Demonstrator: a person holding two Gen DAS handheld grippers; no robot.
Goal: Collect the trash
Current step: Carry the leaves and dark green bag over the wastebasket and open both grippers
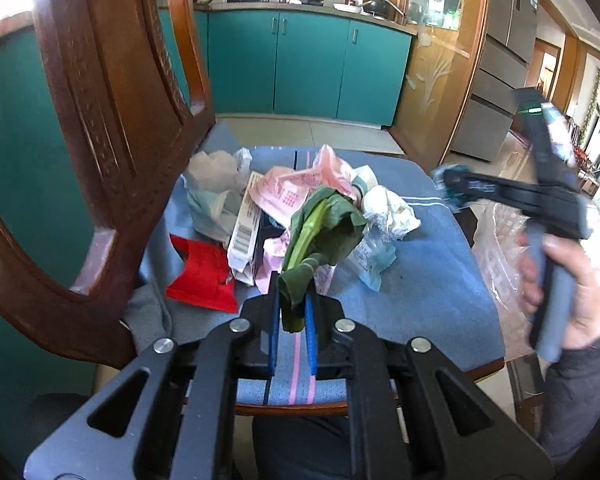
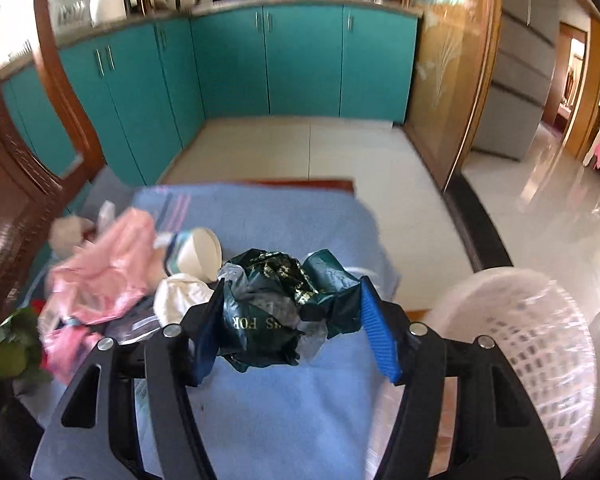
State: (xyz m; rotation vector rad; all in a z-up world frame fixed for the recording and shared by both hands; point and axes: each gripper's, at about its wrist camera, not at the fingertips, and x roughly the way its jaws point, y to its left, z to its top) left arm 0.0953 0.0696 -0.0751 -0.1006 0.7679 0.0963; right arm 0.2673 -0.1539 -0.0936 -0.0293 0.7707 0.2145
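Observation:
My left gripper (image 1: pixel 293 294) is shut on the stalk of a green vegetable leaf (image 1: pixel 324 228) and holds it over the trash pile (image 1: pixel 260 208) on the blue cloth (image 1: pixel 420 280). My right gripper (image 2: pixel 292 316) is shut on a crumpled dark green plastic bag (image 2: pixel 276 304) and holds it above the cloth (image 2: pixel 284 400), to the right of the pile. In the left wrist view the right gripper (image 1: pixel 444 184) is blurred at the cloth's right edge. The pile holds pink bags (image 2: pixel 104 268), a white cup (image 2: pixel 200 256), a red wrapper (image 1: pixel 204 276) and a small carton (image 1: pixel 246 236).
A white perforated basket (image 2: pixel 532 336) lined with clear plastic stands just right of the cloth. A carved wooden chair back (image 1: pixel 112 120) rises at the left. Teal kitchen cabinets (image 2: pixel 300 60) and a tiled floor (image 2: pixel 300 148) lie beyond.

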